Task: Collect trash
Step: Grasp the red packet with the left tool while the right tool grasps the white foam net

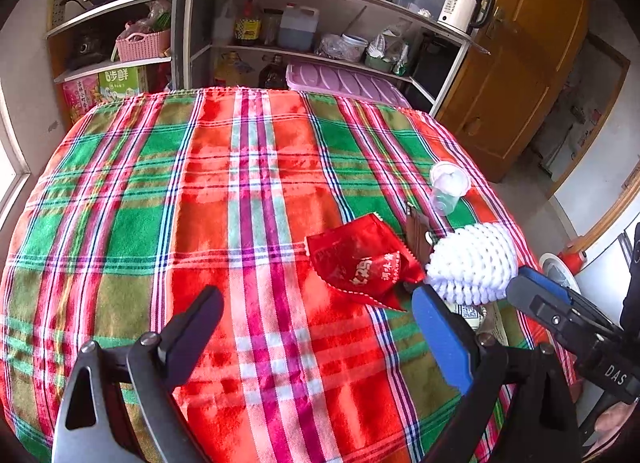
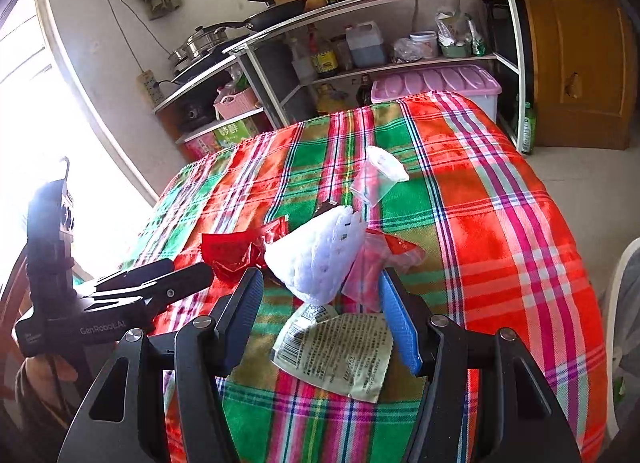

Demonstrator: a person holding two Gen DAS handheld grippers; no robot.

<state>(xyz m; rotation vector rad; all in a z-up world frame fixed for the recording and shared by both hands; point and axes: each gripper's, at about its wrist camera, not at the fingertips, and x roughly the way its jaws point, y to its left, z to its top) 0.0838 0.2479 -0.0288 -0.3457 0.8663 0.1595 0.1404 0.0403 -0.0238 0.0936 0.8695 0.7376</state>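
Kitchen shelving (image 1: 320,23) stacked with bottles and pans runs behind a table draped in a red-and-green plaid cloth (image 1: 200,203). On the cloth's right side the trash lies clustered: a white foam fruit net (image 1: 472,263), a crumpled red snack wrapper (image 1: 360,263) touching it, a pale printed wrapper (image 2: 340,347) nearest the right gripper, and a clear plastic cup (image 1: 446,187) tipped over farther back.

The left gripper (image 1: 320,327) is spread wide and holds nothing, its fingers above bare cloth. The right gripper (image 2: 320,303) is also released; its blue pads (image 2: 400,327) flank the foam net's near end, and whether they touch it is unclear.

Only the right wrist view shows the pale wrapper whole and a thin pinkish plastic bag (image 2: 368,275) beside the net; in the left view the wrapper is mostly hidden behind a blue pad.
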